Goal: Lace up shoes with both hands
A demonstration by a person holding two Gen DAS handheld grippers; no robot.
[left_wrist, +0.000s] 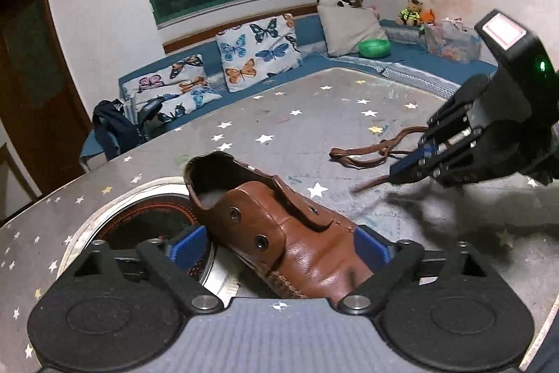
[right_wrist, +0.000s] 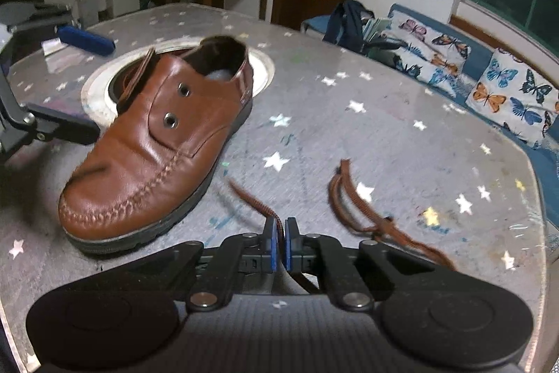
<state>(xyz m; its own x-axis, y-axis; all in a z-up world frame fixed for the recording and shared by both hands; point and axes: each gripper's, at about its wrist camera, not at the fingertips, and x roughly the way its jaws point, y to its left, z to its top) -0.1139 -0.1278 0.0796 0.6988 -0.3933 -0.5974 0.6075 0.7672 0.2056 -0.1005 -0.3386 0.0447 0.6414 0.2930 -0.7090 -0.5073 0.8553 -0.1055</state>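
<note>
1. Left wrist view: the left gripper point(left_wrist: 279, 245) is spread wide, one blue-padded finger point(left_wrist: 187, 245) on either side of the toe of the brown leather lace-up shoe point(left_wrist: 279, 233). Whether the pads actually touch the leather cannot be told from here.
2. The shoe stands upright on the grey star-patterned tabletop point(left_wrist: 297, 128), its heel over the edge of a round metal-rimmed recess point(left_wrist: 104, 212) set into the table. Two metal eyelets point(left_wrist: 261, 242) show on the near flap — both without lace.
3. Right wrist view: the right gripper point(right_wrist: 280, 242) is pressed together on the brown woven shoelace point(right_wrist: 353, 205), pinching it a little way back from its end. That free end point(right_wrist: 244, 194) sticks out ahead of the fingers, blurred, just beside the shoe's sole.
4. The rest of the lace trails to the right of the gripper and lies in a loose loop on the table, apart from the shoe.
5. In this view the shoe point(right_wrist: 157, 145) sits to the left, toe nearest the camera, with the left gripper's fingers point(right_wrist: 66, 124) reaching in from the left edge — one beside the toe, the other further back near the recess.
6. A blue bench with butterfly-print cushions point(left_wrist: 258, 48) runs along the far side of the table.
</note>
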